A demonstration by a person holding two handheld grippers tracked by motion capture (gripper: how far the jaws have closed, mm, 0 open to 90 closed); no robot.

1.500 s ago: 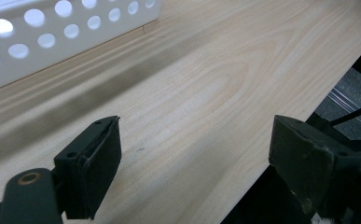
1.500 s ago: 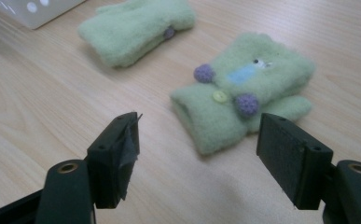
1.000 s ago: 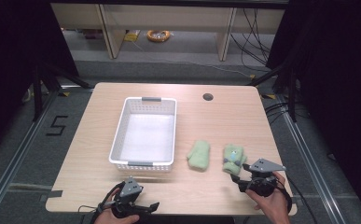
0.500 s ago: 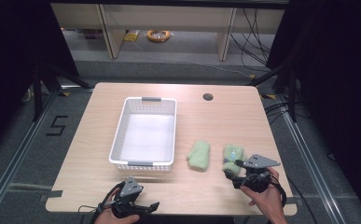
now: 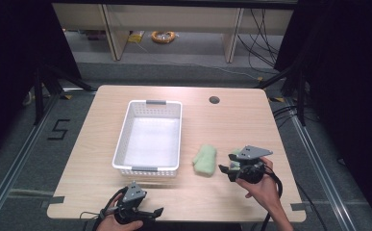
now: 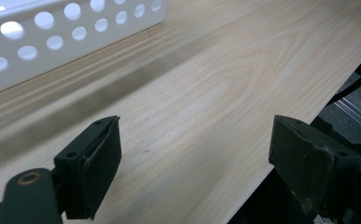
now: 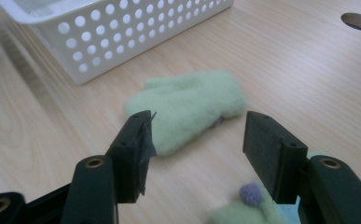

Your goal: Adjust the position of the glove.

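Observation:
Two pale green felt mittens lie right of a white perforated basket point(image 5: 147, 137). The first mitten point(image 5: 205, 160) lies flat; in the right gripper view this mitten point(image 7: 187, 109) sits just beyond the jaws. The second mitten point(image 7: 243, 210), with a purple knob, lies low under my right gripper point(image 7: 197, 144). My right gripper point(image 5: 224, 169) hovers open and points left. Its jaws have just been closing, with nothing pressed between them. My left gripper point(image 5: 157, 211) rests open near the table's front edge, and in its own view the left gripper point(image 6: 194, 149) has only bare wood between the jaws.
The basket point(image 7: 122, 32) is empty, and its near wall point(image 6: 52, 37) stands close ahead of the left gripper. A round cable hole point(image 5: 214, 100) is at the table's back right. The table's front edge runs just behind both hands.
My right gripper has moved left and a little up, over the second mitten and toward the first one. The left gripper has stayed in place.

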